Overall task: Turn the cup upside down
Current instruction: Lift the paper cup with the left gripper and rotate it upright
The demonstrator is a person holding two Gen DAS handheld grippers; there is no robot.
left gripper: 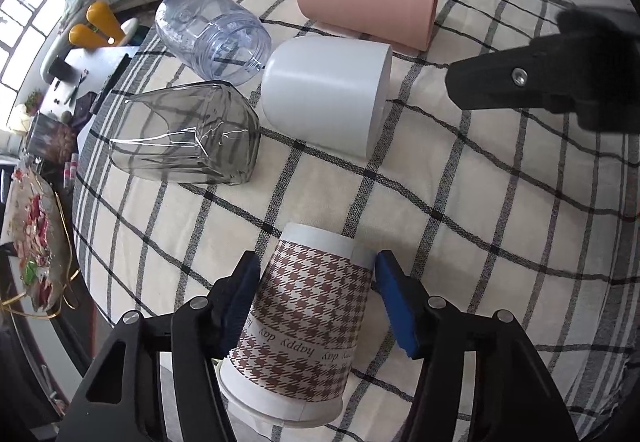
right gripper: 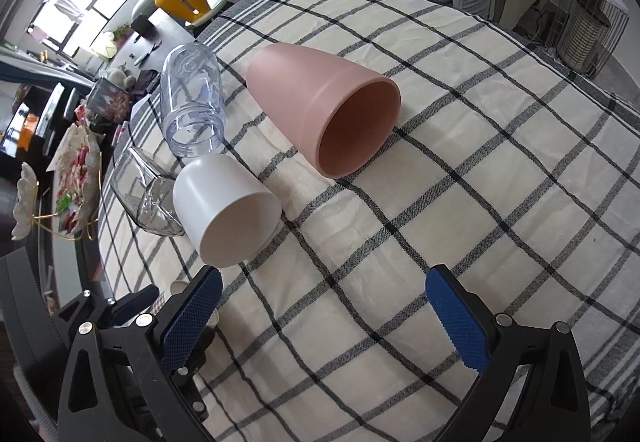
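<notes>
Paper cup [left gripper: 300, 326]: matt printed paper, houndstooth pattern. Pink cup [right gripper: 320, 110] and white cup [right gripper: 228, 202]: smooth matt plastic, slight sheen. Jar [left gripper: 210, 36]: clear glossy plastic. Tumbler [left gripper: 188, 138]: smoky, glossy, glass or plastic, cannot tell. Tablecloth [right gripper: 460, 202]: woven checked cloth, coarse. Finger pads [right gripper: 456, 322]: blue textured rubber on black plastic.

Left claw [left gripper: 316, 302] clamped, right claw [right gripper: 324, 316] agape

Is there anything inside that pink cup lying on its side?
The pink cup looks empty: only its bare inner wall shows. Its deepest part near the base stays out of sight.
</notes>
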